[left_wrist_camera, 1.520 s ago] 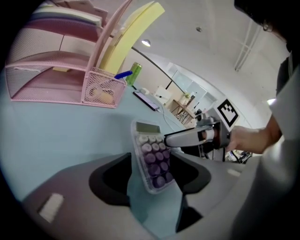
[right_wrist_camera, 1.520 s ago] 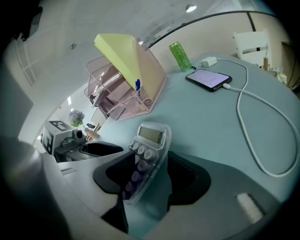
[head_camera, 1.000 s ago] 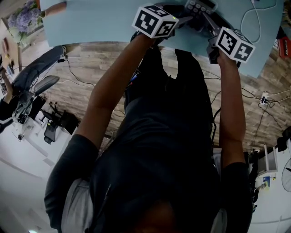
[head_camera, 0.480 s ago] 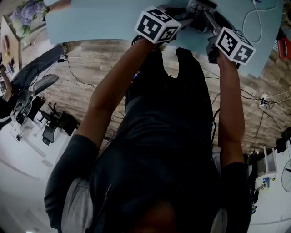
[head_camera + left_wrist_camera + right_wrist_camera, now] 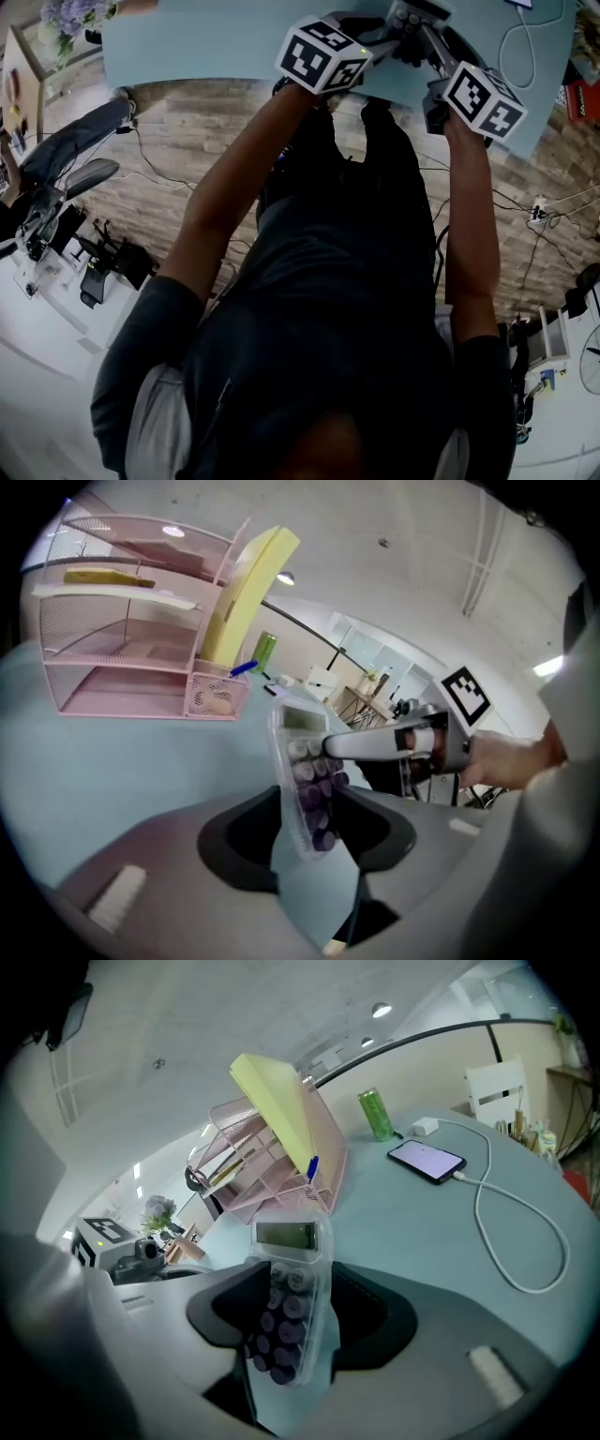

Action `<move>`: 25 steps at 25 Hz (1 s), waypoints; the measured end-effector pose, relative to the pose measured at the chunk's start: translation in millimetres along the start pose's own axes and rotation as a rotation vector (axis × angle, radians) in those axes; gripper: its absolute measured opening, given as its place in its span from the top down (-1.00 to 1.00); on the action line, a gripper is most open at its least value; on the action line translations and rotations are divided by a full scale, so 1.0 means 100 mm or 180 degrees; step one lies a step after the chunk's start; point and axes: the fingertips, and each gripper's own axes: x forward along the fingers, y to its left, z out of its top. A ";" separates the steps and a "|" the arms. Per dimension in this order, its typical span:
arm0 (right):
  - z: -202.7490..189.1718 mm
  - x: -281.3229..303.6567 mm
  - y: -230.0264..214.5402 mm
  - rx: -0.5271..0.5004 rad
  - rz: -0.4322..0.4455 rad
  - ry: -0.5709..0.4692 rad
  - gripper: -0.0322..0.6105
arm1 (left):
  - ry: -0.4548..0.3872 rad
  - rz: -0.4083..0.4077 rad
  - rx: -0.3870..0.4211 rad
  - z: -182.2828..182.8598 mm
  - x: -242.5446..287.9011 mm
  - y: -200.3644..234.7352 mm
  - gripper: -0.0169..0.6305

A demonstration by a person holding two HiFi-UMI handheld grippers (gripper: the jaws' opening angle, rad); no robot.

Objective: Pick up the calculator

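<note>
The calculator (image 5: 412,13), clear-cased with a grey screen and purple keys, is at the near edge of the pale blue table (image 5: 206,37). In the right gripper view the calculator (image 5: 286,1307) faces the camera, and my right gripper (image 5: 286,1340) is shut on its two long sides. In the left gripper view the calculator (image 5: 305,780) stands edge-on and tilted, with my left gripper (image 5: 309,832) shut on its front and back. The right gripper's finger (image 5: 366,744) reaches its keys from the right. From above, the left gripper (image 5: 389,36) and right gripper (image 5: 424,37) meet at it.
A pink mesh organizer (image 5: 131,639) with a yellow folder (image 5: 248,583) stands behind the calculator. A green can (image 5: 377,1115) and a phone (image 5: 427,1160) on a white cable (image 5: 511,1232) lie to the right. An office chair (image 5: 75,150) stands on the floor at the left.
Both grippers stay at the calculator. The head view has shifted slightly, and the two marker cubes sit a little higher in it.
</note>
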 end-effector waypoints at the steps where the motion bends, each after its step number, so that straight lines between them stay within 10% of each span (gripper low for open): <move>1: 0.02 -0.02 0.04 -0.0007 0.0002 -0.0022 0.29 | -0.0025 -0.0002 0.0009 0.02 -0.04 -0.01 0.27; 25: 0.70 -0.63 1.11 -0.0447 0.0001 -0.0652 0.29 | -0.0580 -0.0058 0.0561 0.74 -1.14 -0.27 0.27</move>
